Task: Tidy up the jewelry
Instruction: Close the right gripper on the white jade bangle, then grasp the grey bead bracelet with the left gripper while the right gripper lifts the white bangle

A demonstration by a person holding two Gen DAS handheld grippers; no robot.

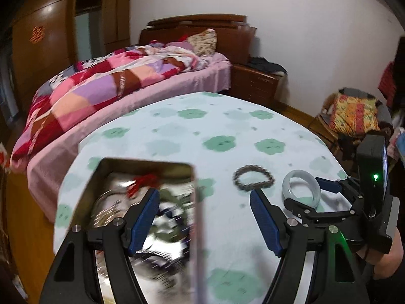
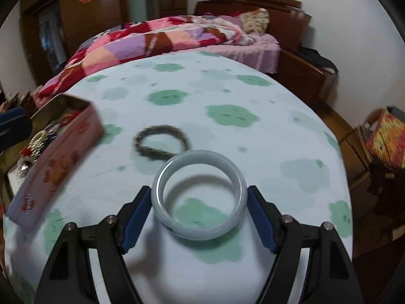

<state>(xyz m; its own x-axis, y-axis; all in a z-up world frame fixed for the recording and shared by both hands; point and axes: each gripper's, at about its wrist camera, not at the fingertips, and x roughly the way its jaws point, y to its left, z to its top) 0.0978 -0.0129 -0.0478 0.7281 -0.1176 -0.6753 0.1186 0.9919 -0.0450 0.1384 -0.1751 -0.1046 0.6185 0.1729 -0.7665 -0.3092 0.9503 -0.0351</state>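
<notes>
Tin (image 1: 152, 167) under the spread left gripper (image 1: 205, 217), jewelry heaped inside | bangle (image 2: 200, 195) clasped by the right gripper (image 2: 198, 217) | beaded bracelet (image 2: 162, 139) just beyond | flowered tablecloth (image 2: 227, 96), bed (image 2: 177, 35) behind

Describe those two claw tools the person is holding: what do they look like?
Each is a matte black plastic frame forking into two fingers, hinged with round silver pins. The left gripper and right gripper both carry ribbed dark-blue pads on the fingers' inner faces. Seen from the left, the right one bears a black box with a small green light.
</notes>
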